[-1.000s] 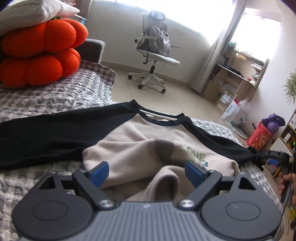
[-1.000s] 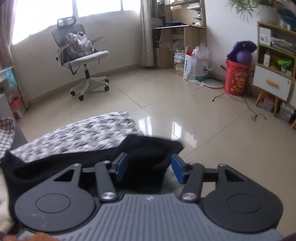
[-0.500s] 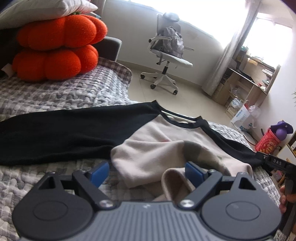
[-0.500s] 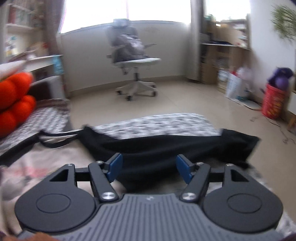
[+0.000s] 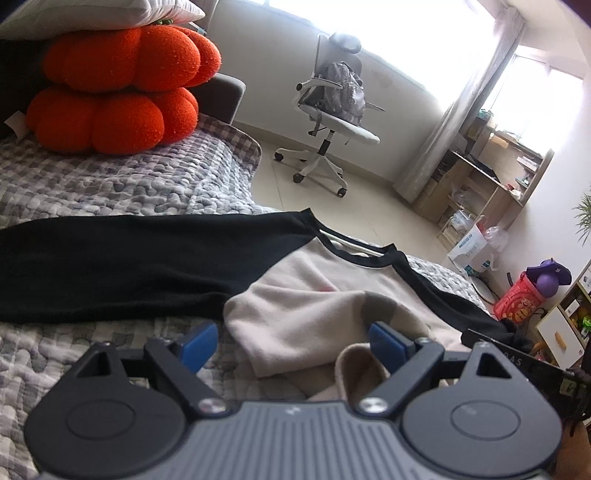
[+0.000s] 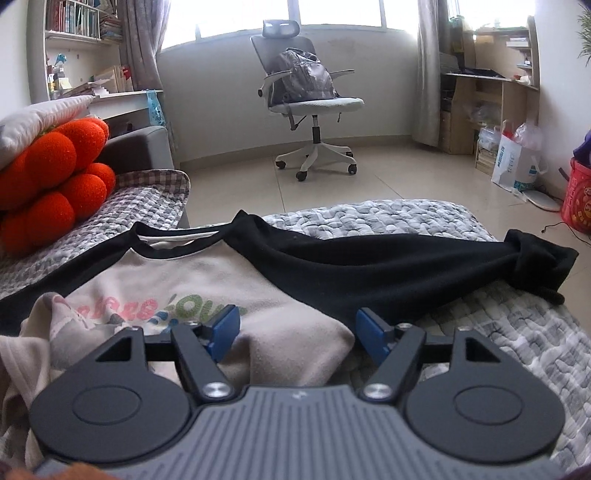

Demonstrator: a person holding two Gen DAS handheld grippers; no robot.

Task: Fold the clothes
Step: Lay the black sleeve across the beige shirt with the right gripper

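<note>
A grey office chair (image 6: 306, 99) with a backpack (image 6: 306, 79) on its seat stands on the pale tiled floor (image 6: 406, 184), in front of a low white wall under bright windows (image 6: 340, 11). Right of the chair there is a curtain (image 6: 426, 70) and a wooden desk (image 6: 491, 96). Left of the chair are bookshelves (image 6: 81, 40). Nearer than the chair lies a bed with a grey checked cover (image 6: 388, 218) and orange cushions (image 6: 51, 181).

The lower hem of the sweatshirt (image 6: 207, 291) is hidden behind the body of the right gripper (image 6: 297, 334), and its left part is cut off at the left edge of the frame. The printed words on its chest are blurred and partly covered by a fold, so they cannot be read. In the left wrist view, the black sleeve (image 5: 110, 266) runs out of the left edge, so its cuff is not seen.
</note>
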